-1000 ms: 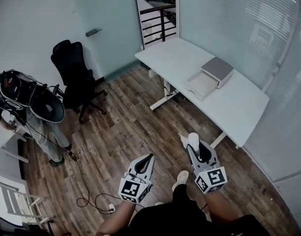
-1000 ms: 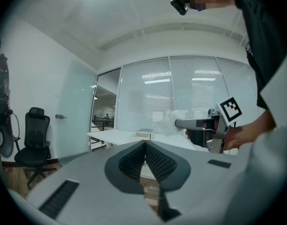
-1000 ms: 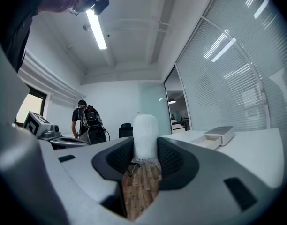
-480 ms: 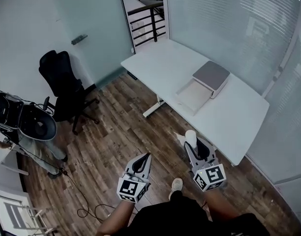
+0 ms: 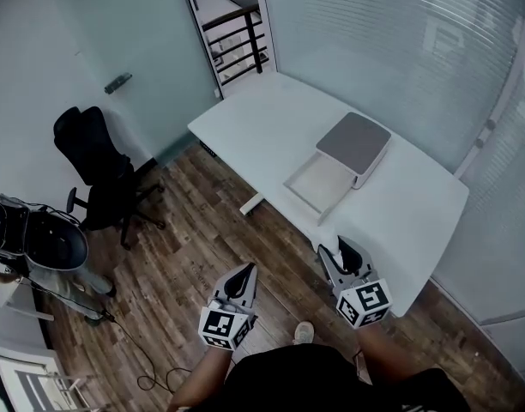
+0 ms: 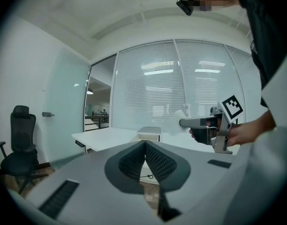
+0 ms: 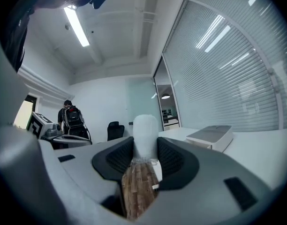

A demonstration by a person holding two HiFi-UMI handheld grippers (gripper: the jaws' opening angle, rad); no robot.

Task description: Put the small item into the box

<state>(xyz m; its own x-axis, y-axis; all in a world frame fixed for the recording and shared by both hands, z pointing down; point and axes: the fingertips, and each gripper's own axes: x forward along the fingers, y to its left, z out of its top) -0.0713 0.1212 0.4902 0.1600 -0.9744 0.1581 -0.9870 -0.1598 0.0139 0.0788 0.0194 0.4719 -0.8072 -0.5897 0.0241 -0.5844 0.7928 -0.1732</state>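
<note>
The box (image 5: 354, 143) is white with a grey lid and sits on the white table (image 5: 262, 123); an open white tray (image 5: 316, 183) juts from its near side. My right gripper (image 5: 337, 249) hovers over the table's near edge, shut on a small white item (image 7: 145, 128) that stands up between its pads. In the right gripper view the box (image 7: 211, 136) lies ahead to the right. My left gripper (image 5: 246, 269) hangs over the wood floor left of the table, shut with nothing in it; its pads (image 6: 155, 158) meet. In the left gripper view the box (image 6: 149, 132) appears far ahead.
A black office chair (image 5: 95, 166) stands left of the table by a frosted glass wall. A person with a backpack (image 7: 71, 118) stands at the far left. A cable (image 5: 151, 363) trails on the floor. Blinds cover the glass wall behind the table.
Both grippers have travelled forward toward the table; the right one now reaches its near edge. The box appears closer. The grip on the white item is unchanged and the left gripper stays shut.
</note>
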